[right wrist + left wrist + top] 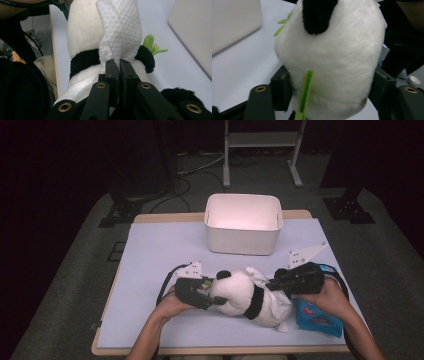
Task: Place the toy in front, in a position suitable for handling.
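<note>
A plush panda (239, 296) lies on its side near the front of the pale table (160, 250). My left gripper (212, 296) comes in from the left, and its two jaws press into the white fur of the panda's head (332, 57), one on each side. A green felt sprig (305, 92) sticks out of the toy. From the right, my right gripper (274, 284) is shut on a white embossed wipe (120, 30) that drapes over the panda's body (82, 30), above its black band (85, 61).
A white open bin (242, 240) stands at the back middle of the table. A blue wipes pack (317, 317) lies under the right hand near the front right edge. Bare table stretches to the left. A metal stand (262, 140) is on the floor behind.
</note>
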Available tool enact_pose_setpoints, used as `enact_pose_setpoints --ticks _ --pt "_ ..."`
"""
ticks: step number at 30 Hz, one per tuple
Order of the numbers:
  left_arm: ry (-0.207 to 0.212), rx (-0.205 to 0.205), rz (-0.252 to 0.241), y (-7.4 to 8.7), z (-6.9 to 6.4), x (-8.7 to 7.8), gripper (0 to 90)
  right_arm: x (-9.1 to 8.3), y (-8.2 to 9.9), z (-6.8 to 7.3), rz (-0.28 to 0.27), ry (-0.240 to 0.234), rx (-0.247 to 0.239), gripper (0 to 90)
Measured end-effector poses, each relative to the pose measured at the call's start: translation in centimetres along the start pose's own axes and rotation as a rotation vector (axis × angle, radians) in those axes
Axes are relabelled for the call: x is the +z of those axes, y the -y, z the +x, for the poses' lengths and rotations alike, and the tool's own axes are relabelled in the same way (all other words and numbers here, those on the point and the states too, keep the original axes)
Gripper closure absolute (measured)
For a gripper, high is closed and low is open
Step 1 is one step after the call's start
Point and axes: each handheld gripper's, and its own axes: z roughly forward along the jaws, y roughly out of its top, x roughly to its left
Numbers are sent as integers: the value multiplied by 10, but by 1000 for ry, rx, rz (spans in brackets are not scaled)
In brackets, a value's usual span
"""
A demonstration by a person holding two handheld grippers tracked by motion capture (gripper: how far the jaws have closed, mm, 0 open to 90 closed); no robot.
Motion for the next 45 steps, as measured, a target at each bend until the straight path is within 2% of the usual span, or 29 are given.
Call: enact_pose_setpoints --ticks 3,6,10,12,15,17,21,25,28,29,32,33,38,45 --pt "-29 33 -11 -11 -4 -6 353 -2 -4 -2 -27 2 -5 849" --pt "-55 74 1 -24 -9 -11 356 0 -5 -1 -52 -2 -6 849" --pt "-75 102 -7 -33 -14 -17 355 1 -5 -3 -75 -9 0 850" --pt "-92 140 -3 -44 -19 -24 355 2 -6 -4 -108 -25 3 849" --pt "-101 157 18 -50 -20 -25 355 5 -9 -4 -123 -33 0 849" --pt "-106 155 14 -53 -21 -27 355 6 -12 -3 -133 -27 -4 849" --pt "-106 161 -8 -59 -22 -33 355 2 -12 -5 -179 -47 7 848" --pt "-104 167 -7 -61 -23 -35 355 2 -12 -4 -185 -47 7 849" --pt "-109 170 9 -62 -23 -33 354 5 -10 -4 -160 -39 3 848" --pt "-105 167 13 -61 -23 -30 352 11 -6 -4 -128 -55 12 848" --pt "-102 164 20 -60 -22 -27 340 16 -1 -7 -119 -69 28 848" --pt "-97 160 18 -59 -22 -26 307 18 3 -8 -113 -70 39 848" --pt "-86 139 13 -61 -21 -23 229 17 5 -7 -88 -57 34 848" --pt "-81 125 30 -60 -19 -25 177 18 7 -7 -82 -62 32 848"
